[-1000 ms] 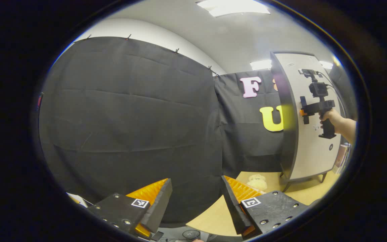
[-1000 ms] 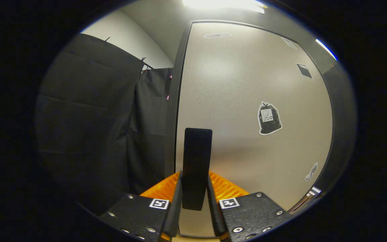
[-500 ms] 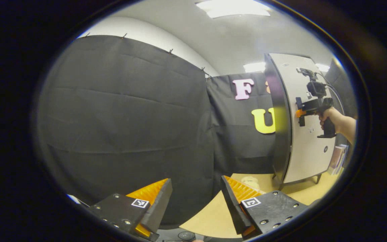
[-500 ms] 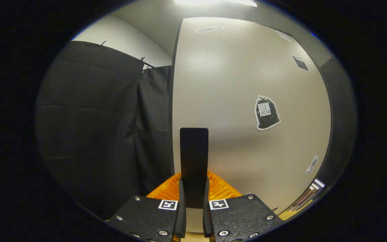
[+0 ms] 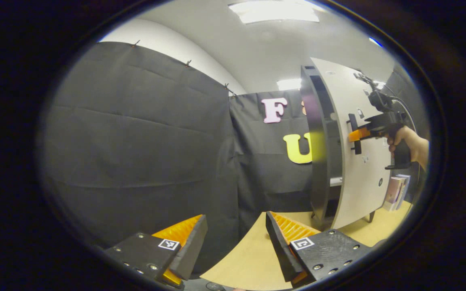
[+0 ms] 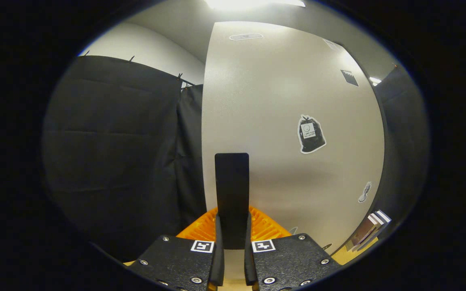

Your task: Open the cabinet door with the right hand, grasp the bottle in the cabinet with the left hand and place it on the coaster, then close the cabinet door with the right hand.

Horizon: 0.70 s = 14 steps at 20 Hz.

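The right gripper [image 6: 231, 242] has its fingers pinching the door handle [image 6: 231, 194], a dark upright bar whose long axis runs vertical. The cabinet door [image 6: 289, 133] stands partly open; in the left gripper view a gap shows btw. door [image 5: 358, 173] and cabinet [image 5: 316, 141]. The left gripper [image 5: 236, 242] hangs over the bench [image 5: 253, 254], fingers spread, nothing btw. them. The opening lies ahead and to its right, so the left side is nearer for the reach. Bottle and coaster I cannot make out.
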Tool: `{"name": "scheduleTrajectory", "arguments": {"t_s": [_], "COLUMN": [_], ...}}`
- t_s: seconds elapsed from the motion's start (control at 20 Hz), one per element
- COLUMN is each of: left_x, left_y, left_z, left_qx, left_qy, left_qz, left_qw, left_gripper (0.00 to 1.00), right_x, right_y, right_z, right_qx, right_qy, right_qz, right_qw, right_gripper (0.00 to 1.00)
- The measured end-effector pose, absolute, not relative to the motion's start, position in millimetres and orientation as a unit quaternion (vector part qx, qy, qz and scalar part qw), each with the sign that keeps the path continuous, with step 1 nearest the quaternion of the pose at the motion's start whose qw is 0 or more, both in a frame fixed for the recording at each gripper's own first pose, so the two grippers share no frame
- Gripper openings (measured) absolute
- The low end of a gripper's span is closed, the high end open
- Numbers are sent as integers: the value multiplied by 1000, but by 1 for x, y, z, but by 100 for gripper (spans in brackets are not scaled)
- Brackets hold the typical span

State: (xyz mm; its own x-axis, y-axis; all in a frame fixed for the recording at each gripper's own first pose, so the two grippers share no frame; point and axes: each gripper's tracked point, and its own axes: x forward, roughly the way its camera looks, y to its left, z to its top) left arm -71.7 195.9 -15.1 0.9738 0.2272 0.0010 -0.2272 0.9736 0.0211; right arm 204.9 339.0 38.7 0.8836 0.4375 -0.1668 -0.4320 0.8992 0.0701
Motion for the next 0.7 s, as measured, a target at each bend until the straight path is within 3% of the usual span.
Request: {"name": "scheduleTrajectory", "arguments": {"t_s": [0.15,0.2,0.35,0.4,0.5,0.55,0.7], "left_x": [-62,-58,-51,-48,-41,-36,-29], "left_y": [184,180,170,166,155,151,133], "left_z": [-14,-15,-14,-13,-11,-13,-16], "left_qx": [6,5,2,0,-7,-11,-12], "left_qy": [0,1,-1,-3,-8,-8,-1], "left_qz": [95,89,71,64,47,39,18], "left_qw": [995,996,997,998,999,999,1000], "left_gripper": [80,88,88,80,80,87,84], "right_x": [204,203,200,200,197,194,191], "right_y": [335,334,329,327,323,321,315], "right_z": [37,37,36,36,37,37,39], "right_qx": [21,22,23,25,25,24,21], "right_qy": [91,91,93,94,94,93,89], "right_qz": [229,229,231,230,229,227,223], "right_qw": [969,969,968,968,969,969,971], "right_gripper": [20,20,20,20,20,20,19]}}
